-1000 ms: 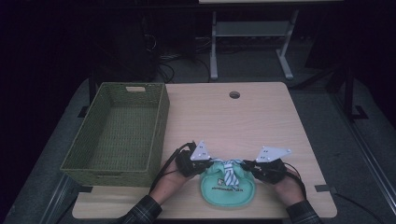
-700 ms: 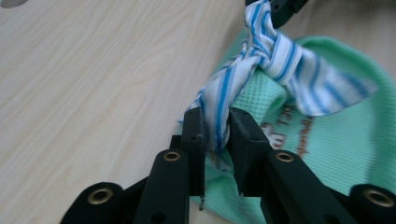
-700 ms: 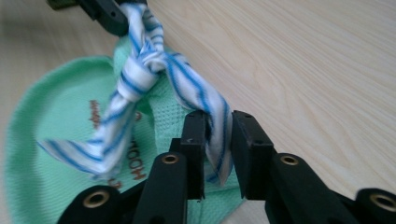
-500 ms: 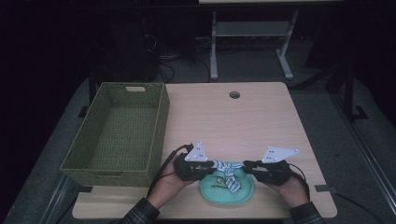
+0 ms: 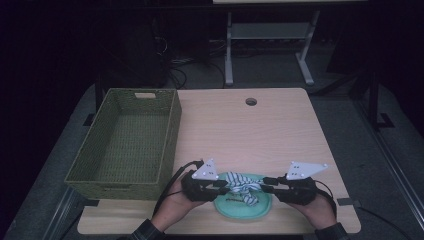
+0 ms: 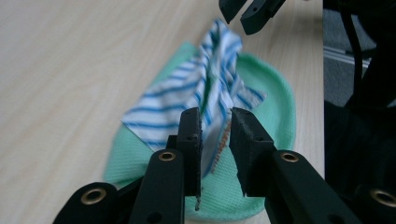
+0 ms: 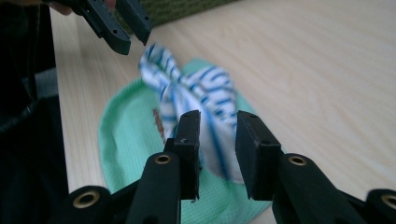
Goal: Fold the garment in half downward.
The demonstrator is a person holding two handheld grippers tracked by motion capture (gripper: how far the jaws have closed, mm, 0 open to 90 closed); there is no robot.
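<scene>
Striped cloth bunched on a green mat, a gripper at each end.

The blue-and-white striped cloth (image 5: 241, 184) lies on the green mat (image 5: 235, 209), right of the wicker basket (image 5: 127, 142). The left gripper (image 5: 223, 184) and right gripper (image 5: 264, 184) face each other across the cloth, each with jaws spread around cloth, not clamped.

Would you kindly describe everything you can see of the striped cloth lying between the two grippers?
The striped cloth is a small piece of thin white fabric with blue stripes, soft and creased. It is bunched into a ridge, not spread flat, and sits on a green fabric piece at the near edge of the table. The left gripper has one end between its partly open jaws, and the right gripper likewise has the other end. Whether either jaw pair actually pinches it cannot be told.
</scene>
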